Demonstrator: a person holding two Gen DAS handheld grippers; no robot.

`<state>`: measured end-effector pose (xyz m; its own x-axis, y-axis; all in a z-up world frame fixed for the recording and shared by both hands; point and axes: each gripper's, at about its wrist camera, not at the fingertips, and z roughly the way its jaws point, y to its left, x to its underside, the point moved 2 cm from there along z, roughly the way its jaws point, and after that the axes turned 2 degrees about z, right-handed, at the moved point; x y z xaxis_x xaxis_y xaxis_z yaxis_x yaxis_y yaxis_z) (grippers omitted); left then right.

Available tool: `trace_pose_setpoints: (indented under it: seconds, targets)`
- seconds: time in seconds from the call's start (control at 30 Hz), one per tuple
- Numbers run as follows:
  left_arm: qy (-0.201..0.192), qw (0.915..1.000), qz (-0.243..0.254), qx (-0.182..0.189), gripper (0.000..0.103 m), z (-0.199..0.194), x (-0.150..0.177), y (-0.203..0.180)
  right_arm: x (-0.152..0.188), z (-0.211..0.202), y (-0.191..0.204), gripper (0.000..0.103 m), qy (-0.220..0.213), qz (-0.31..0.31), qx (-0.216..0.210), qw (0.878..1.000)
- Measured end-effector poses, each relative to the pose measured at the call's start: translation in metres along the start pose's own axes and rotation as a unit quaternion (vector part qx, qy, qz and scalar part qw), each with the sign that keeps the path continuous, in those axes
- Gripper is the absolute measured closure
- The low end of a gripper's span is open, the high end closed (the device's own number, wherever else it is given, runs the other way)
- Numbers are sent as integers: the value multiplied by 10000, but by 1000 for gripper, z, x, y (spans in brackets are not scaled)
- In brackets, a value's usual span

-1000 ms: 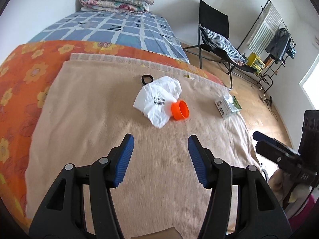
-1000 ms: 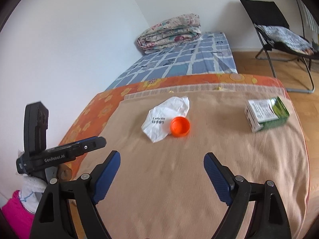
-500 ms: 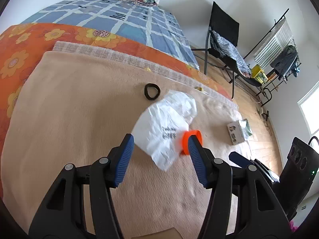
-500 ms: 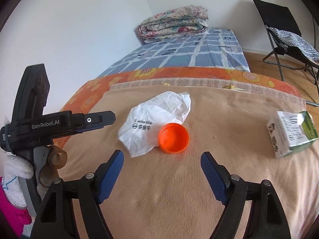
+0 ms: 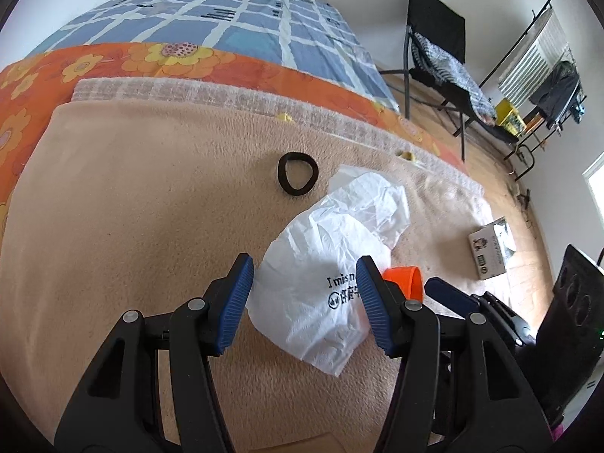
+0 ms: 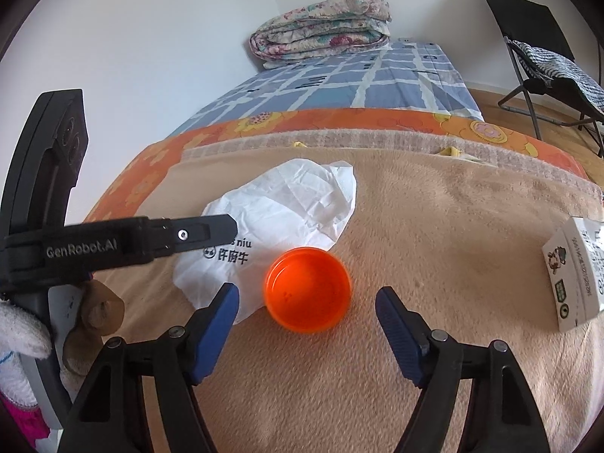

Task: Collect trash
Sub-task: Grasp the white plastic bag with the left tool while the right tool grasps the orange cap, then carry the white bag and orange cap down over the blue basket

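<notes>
A crumpled white plastic bag (image 5: 332,264) with black print lies on the beige blanket (image 5: 132,196); it also shows in the right wrist view (image 6: 287,207). An orange cap (image 6: 307,288) lies open side up beside it, partly hidden in the left wrist view (image 5: 406,279). A small white and green carton (image 5: 490,251) lies to the right, also at the right edge of the right wrist view (image 6: 575,275). My left gripper (image 5: 304,305) is open, its fingers on either side of the bag's near end. My right gripper (image 6: 307,324) is open, just short of the cap.
A black hair tie (image 5: 296,173) lies beyond the bag. Past the blanket come an orange flowered cover (image 6: 339,120), a blue checked sheet and a folded quilt (image 6: 321,34). A black folding chair (image 5: 438,37) and a clothes rack (image 5: 547,56) stand on the wooden floor.
Both grippers have moved forward and down. The left now straddles the bag's near end; the right has closed in on the orange cap. Both stay open.
</notes>
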<state>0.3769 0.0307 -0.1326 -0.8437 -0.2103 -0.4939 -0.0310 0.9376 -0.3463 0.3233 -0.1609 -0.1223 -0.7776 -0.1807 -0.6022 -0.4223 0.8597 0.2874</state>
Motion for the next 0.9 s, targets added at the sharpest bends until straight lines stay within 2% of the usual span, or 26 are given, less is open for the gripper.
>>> trace_pose_setpoints:
  seconds: [0.17, 0.23, 0.33, 0.4, 0.47, 0.5, 0.63, 0.67, 0.9]
  targets:
    - [72, 9999, -32, 74, 46, 7, 2, -2, -2, 7, -1, 38, 71, 72, -26, 9999]
    - [84, 9999, -31, 72, 56, 8, 2, -2, -1, 9, -2, 45, 107, 84, -3, 9999]
    - [93, 9999, -10, 106, 59, 8, 3, -4, -1, 12, -2, 54, 157, 68, -19, 9999]
    - [98, 9999, 45, 128, 70, 8, 4, -6, 0, 11, -3, 55, 168, 41, -25, 9998]
    - [60, 9998, 102, 131, 71, 7, 4, -8, 0, 11, -3, 55, 166, 55, -31, 9998]
    - [31, 9998, 125, 139, 76, 5, 5, -9, 0, 11, -3, 55, 162, 62, -22, 9998]
    - [-95, 9997, 88, 222, 84, -4, 2, -7, 2, 6, -3, 55, 132, 112, -4, 9998]
    - [-127, 9996, 73, 251, 92, -7, 1, -7, 2, 4, -4, 55, 121, 124, 2, 9999]
    - [-393, 9982, -85, 434, 94, -33, -6, -1, 5, -13, -8, 55, 51, 184, 6, 9998]
